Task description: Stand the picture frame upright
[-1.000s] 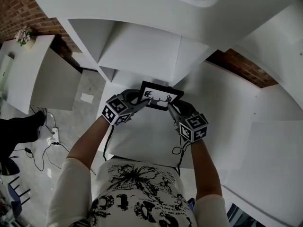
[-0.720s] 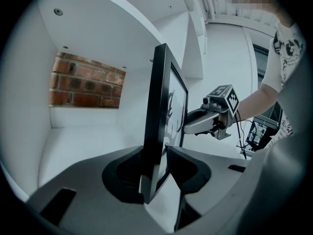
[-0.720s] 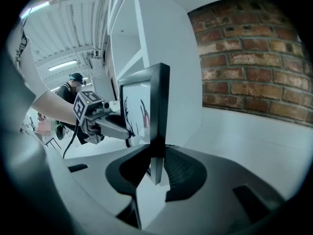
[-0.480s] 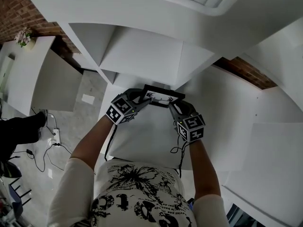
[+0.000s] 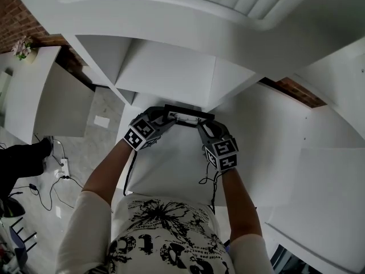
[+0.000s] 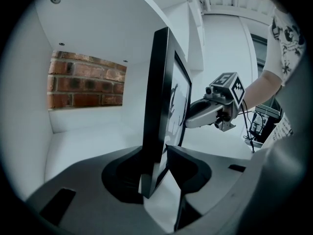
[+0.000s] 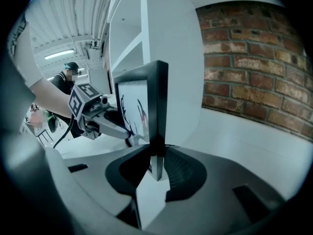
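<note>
Picture frame point(image 5: 186, 114) upright across compartment mouth, left gripper point(image 5: 164, 120) and right gripper point(image 5: 201, 125) clamped on its ends, blocking front entry. Behind frame: open shelf floor point(image 6: 85, 141) up to brick wall point(image 6: 87, 82). Side panel point(image 6: 27, 106) closes left; ceiling board point(image 6: 107, 23) overhead.

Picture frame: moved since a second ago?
Yes. The picture frame has tipped up, now nearly edge-on from above, and sits closer to the white cubby behind it.

The picture frame point(image 6: 157, 97) is black around a white picture with a black drawing. The shelf point(image 5: 171, 158) is white, the brick wall point(image 7: 254, 58) red-brown.
</note>
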`<action>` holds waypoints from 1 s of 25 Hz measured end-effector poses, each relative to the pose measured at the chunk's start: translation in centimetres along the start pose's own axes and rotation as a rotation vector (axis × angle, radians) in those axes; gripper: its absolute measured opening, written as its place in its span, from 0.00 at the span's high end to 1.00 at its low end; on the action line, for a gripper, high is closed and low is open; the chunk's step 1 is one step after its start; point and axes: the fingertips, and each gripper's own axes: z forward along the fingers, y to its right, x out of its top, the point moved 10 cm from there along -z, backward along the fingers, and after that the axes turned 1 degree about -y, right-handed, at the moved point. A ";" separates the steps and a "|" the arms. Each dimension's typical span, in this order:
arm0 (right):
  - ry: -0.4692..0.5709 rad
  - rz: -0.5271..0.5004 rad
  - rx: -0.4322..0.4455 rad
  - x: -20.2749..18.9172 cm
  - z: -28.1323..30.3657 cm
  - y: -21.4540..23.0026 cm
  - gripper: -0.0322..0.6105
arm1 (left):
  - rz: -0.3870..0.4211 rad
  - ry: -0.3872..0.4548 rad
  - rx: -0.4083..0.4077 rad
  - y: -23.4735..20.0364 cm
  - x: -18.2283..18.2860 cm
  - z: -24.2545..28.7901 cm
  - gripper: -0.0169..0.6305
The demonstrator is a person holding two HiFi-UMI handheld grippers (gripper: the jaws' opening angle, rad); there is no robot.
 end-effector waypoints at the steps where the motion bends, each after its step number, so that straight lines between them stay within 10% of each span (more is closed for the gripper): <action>1: -0.001 -0.005 -0.003 0.1 0.1 0.0 0.81 | 0.003 -0.010 0.003 -0.1 0.0 0.0 0.73; 25: -0.039 -0.051 -0.121 0.6 0.8 -0.7 0.80 | -0.058 -0.083 0.071 -1.7 0.5 0.5 0.59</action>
